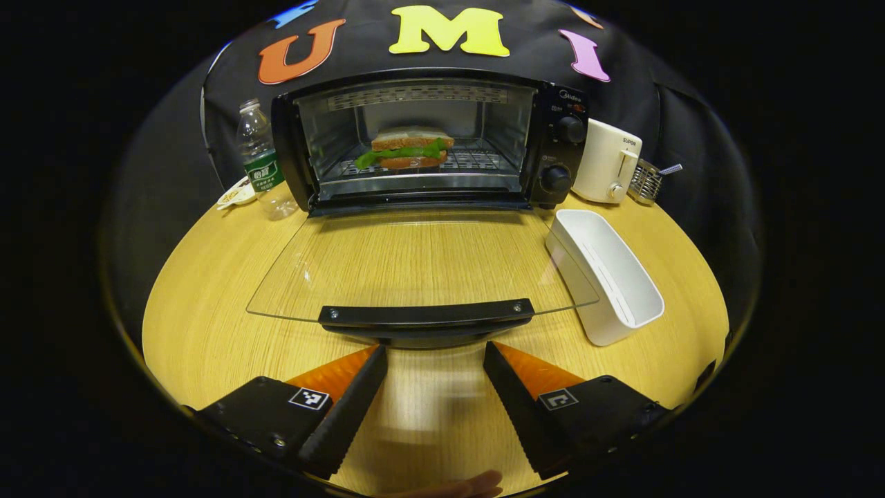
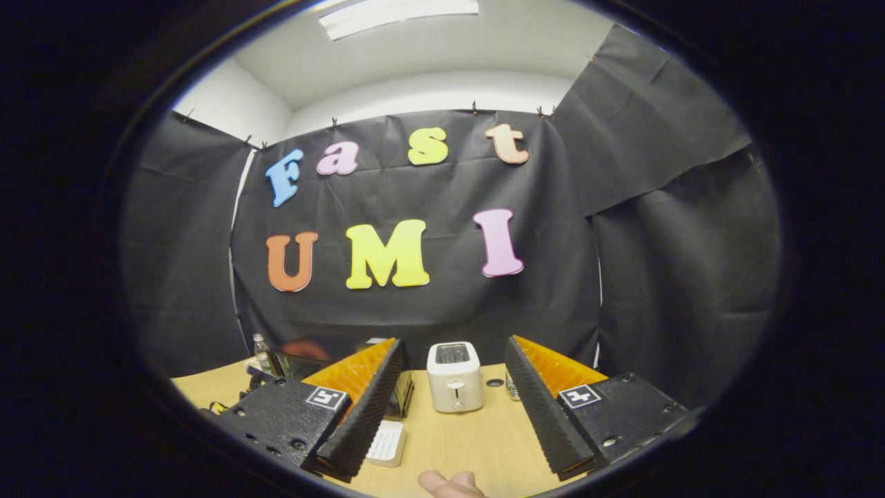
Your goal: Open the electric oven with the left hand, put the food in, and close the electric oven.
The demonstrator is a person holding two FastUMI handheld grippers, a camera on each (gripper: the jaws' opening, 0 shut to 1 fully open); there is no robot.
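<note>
The black electric oven (image 1: 429, 138) stands at the back of the wooden table with its glass door (image 1: 415, 266) folded flat down toward me. A sandwich (image 1: 408, 147) with green lettuce rests on the rack inside. My left gripper (image 1: 434, 356) is open, its fingertips just short of the door's black handle (image 1: 425, 317) and not touching it. My right gripper (image 2: 453, 353) is open and held high and tilted up, empty, with the white toaster (image 2: 454, 377) seen between its fingers. A sliver of the oven (image 2: 297, 363) shows behind its left finger.
A water bottle (image 1: 261, 162) and a small dish (image 1: 236, 194) stand left of the oven. A white toaster (image 1: 607, 160) and a wire holder (image 1: 646, 181) stand to its right. A white rectangular tray (image 1: 608, 277) lies beside the open door. A fingertip (image 2: 446, 483) shows at the bottom edge.
</note>
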